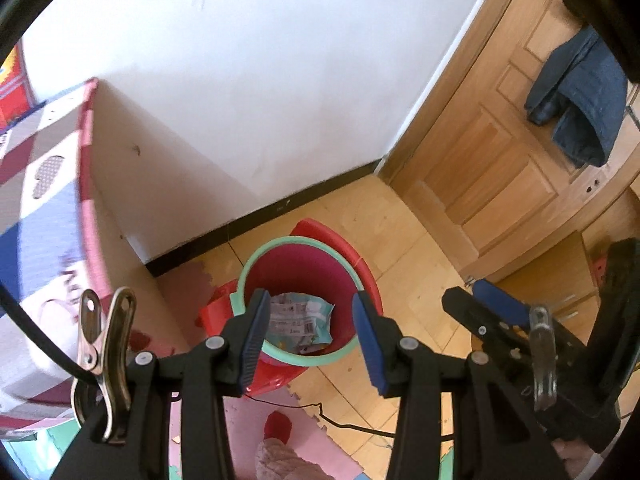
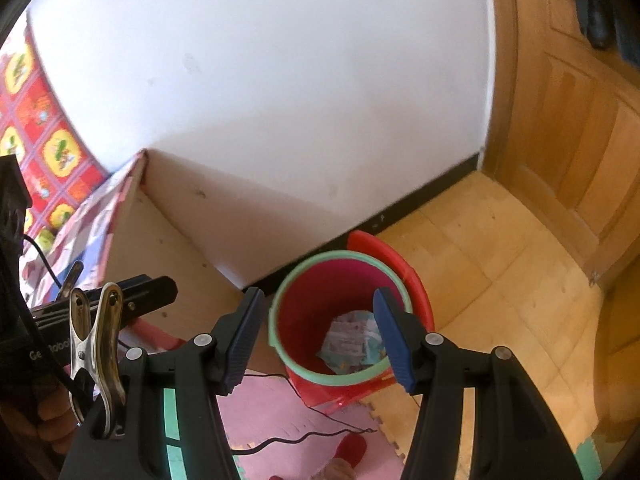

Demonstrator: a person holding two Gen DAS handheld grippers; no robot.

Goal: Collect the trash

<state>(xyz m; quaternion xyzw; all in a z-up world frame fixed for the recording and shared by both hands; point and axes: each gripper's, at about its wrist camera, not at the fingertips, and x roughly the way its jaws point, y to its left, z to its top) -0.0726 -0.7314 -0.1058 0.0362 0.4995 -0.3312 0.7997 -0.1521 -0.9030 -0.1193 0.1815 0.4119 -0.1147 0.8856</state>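
From the left wrist view, the left tongs (image 1: 311, 336) stand partly open with nothing between the blue pads. Below them a red bin (image 1: 298, 280) with a green rim sits on the wooden floor (image 1: 400, 224) by the wall, and a crumpled wrapper (image 1: 302, 322) lies inside it. The right tongs (image 1: 476, 300) show at the right edge.

From the right wrist view, the right tongs (image 2: 320, 338) also stand partly open and empty above the bin (image 2: 320, 292), with the wrapper (image 2: 352, 342) at its bottom.
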